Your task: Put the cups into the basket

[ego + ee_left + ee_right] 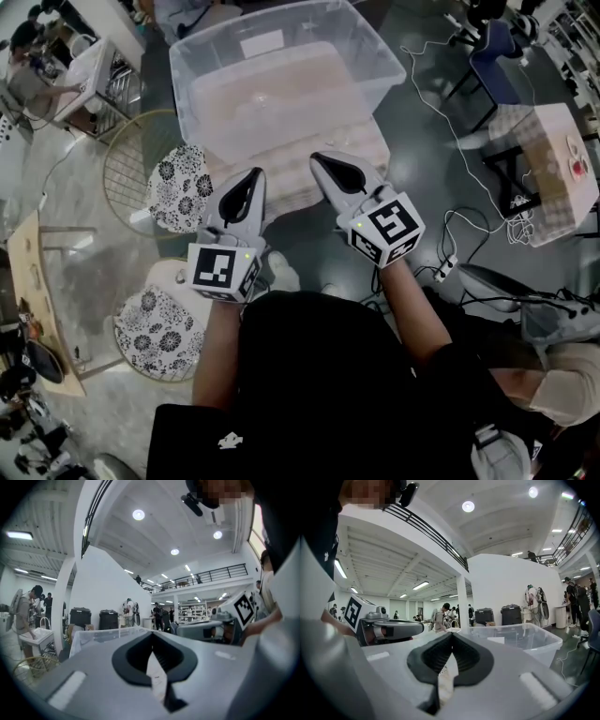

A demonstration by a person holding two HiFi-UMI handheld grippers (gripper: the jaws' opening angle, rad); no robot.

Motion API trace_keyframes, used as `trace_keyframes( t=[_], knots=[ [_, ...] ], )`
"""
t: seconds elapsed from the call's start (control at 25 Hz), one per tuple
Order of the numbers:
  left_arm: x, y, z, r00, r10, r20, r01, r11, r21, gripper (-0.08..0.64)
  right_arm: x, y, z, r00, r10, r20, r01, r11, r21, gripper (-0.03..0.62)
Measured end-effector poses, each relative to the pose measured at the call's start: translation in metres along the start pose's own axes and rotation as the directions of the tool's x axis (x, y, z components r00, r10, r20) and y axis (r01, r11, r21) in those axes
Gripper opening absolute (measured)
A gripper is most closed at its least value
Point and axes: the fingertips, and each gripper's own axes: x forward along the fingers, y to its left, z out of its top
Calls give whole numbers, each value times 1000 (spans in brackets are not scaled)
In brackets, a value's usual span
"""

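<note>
The person's dark top filled the lower part of the head view and hid whatever lay beneath the arms. Neither gripper view showed the floor well, since the grey gripper bodies blocked the lower half of each.

Two round floral-patterned things [180,187] [155,333] sat at lower left. They may have been the cups, though their shape was hard to read from above. The nearer one lay just left of the left gripper [253,174] [151,634] and the other below that gripper's marker cube, both well apart from the right gripper [319,157] [451,634].

The gold wire basket [127,164] stood further left, touching the upper floral thing in the picture. A clear plastic bin [384,56] [525,637] sat just ahead of both gripper tips.

Counted: two grippers, one wire basket, one clear plastic bin, two floral things. Both grippers were clenched, jaws meeting at the tips with nothing between them, and both pointed level toward the bin.
</note>
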Motion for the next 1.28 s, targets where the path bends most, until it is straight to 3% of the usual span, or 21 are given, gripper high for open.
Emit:
trace_keyframes(
  t=[0.44,0.6,0.72,1.08,1.28],
  knots=[
    [18,50,-4,1000,-18,16,19,999,-38,6,48,-13,-5,999,-31,-35,31,999,-8,2],
    [22,70,4,998,-13,58,19,995,-103,6,61,-19,-2,998,-54,-37,54,999,-7,1],
    [25,83,6,997,-6,73,14,995,-96,6,73,-22,-4,997,-68,-41,68,998,-2,2],
    [32,107,-2,997,-64,52,68,995,-79,6,100,-19,-10,992,-108,-69,108,994,-3,2],
    [39,111,-7,994,-101,48,107,986,-125,6,99,-28,-16,984,-155,-92,155,988,-4,2]
  ],
)
